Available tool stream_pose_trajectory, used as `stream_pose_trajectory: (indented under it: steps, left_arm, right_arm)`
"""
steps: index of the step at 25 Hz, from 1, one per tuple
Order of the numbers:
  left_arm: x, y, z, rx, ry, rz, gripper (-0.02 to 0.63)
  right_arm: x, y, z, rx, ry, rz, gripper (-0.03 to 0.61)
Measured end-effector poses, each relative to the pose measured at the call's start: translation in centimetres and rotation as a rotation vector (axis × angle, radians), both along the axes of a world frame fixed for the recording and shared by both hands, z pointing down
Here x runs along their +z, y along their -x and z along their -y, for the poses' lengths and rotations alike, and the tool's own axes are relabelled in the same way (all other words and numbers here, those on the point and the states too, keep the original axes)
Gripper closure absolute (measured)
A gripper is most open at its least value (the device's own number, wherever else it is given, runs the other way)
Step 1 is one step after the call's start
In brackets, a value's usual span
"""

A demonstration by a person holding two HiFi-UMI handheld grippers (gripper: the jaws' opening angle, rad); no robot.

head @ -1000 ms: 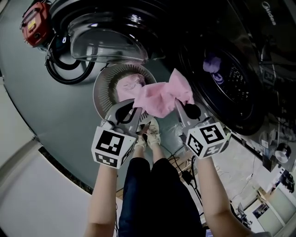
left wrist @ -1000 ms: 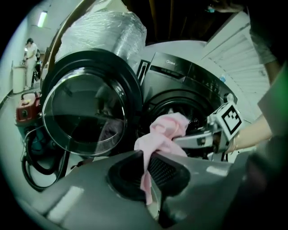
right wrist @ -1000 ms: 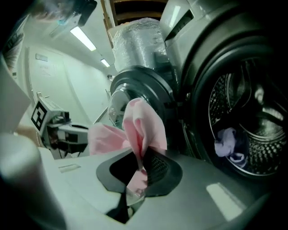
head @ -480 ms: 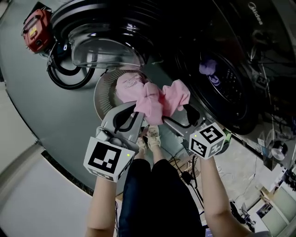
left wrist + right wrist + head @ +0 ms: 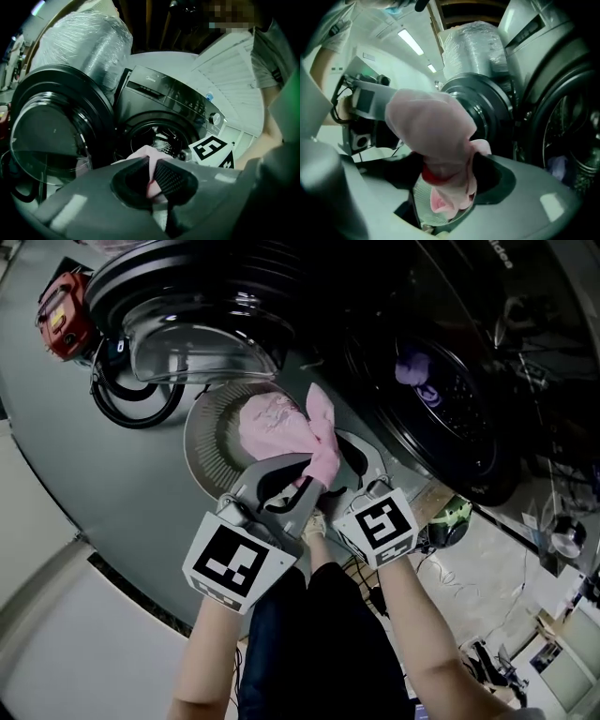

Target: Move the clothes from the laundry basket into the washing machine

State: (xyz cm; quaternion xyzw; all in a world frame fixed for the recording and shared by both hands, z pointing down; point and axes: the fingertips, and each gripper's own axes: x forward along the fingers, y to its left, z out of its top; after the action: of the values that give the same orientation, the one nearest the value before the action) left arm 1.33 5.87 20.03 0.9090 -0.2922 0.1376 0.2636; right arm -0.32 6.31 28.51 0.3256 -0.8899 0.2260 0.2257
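Observation:
A pink cloth (image 5: pixel 321 432) hangs from my left gripper (image 5: pixel 309 470), which is shut on it just above the round laundry basket (image 5: pixel 202 423). In the left gripper view the cloth (image 5: pixel 150 157) is pinched between the pads of that gripper (image 5: pixel 151 176), which points toward the washing machine's open drum (image 5: pixel 157 136). My right gripper (image 5: pixel 354 463) sits close beside it on the right. Its jaws have just opened, and the cloth (image 5: pixel 431 126) droops loosely between them (image 5: pixel 445 187) without being pressed. Another pink garment (image 5: pixel 267 418) lies in the basket.
The washing machine's round opening (image 5: pixel 450 399) is to the right, with a purple garment (image 5: pixel 412 367) inside. Its glass door (image 5: pixel 197 324) swings open over the basket's far side. A red device (image 5: pixel 61 310) and a black coiled hose (image 5: pixel 131 395) lie at the left.
The right gripper let go of the pink cloth and slid left beneath it. The left gripper rose with the cloth, which now hangs bunched from it alone instead of stretched between both.

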Motion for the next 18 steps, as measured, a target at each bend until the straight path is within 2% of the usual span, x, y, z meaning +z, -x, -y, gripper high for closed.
stream_pose_trajectory:
  steps: [1, 3, 5, 7, 10, 12, 14, 18]
  left_arm:
    - [0.2, -0.3, -0.1, 0.008, 0.004, 0.002, 0.603]
    - [0.6, -0.5, 0.0, 0.004, 0.011, 0.006, 0.603]
    - [1.2, -0.4, 0.5, -0.005, 0.007, 0.017, 0.603]
    - [2.3, -0.4, 0.9, -0.027, 0.013, 0.024, 0.603]
    - [4.2, -0.5, 1.1, -0.06, 0.031, 0.021, 0.596]
    - [5.4, -0.8, 1.0, -0.067, 0.045, 0.021, 0.565]
    - [6.5, -1.0, 0.8, -0.072, 0.06, 0.025, 0.532]
    - [8.9, -0.4, 0.3, -0.095, 0.102, 0.048, 0.534]
  right_arm:
    - [0.0, -0.3, 0.6, 0.04, -0.026, 0.003, 0.249]
    - [0.3, -0.7, 1.4, 0.088, -0.051, 0.013, 0.326]
    - [0.9, -0.9, 1.6, 0.107, -0.054, 0.011, 0.389]
    - [1.8, -1.2, 1.7, 0.126, -0.042, -0.003, 0.423]
    - [3.3, -2.6, 1.9, 0.171, -0.021, -0.023, 0.439]
    - [4.0, -4.2, 2.1, 0.21, -0.01, -0.036, 0.442]
    - [4.7, -6.3, 2.6, 0.263, -0.002, -0.054, 0.443]
    - [6.1, -11.5, 4.0, 0.396, 0.003, -0.105, 0.443]
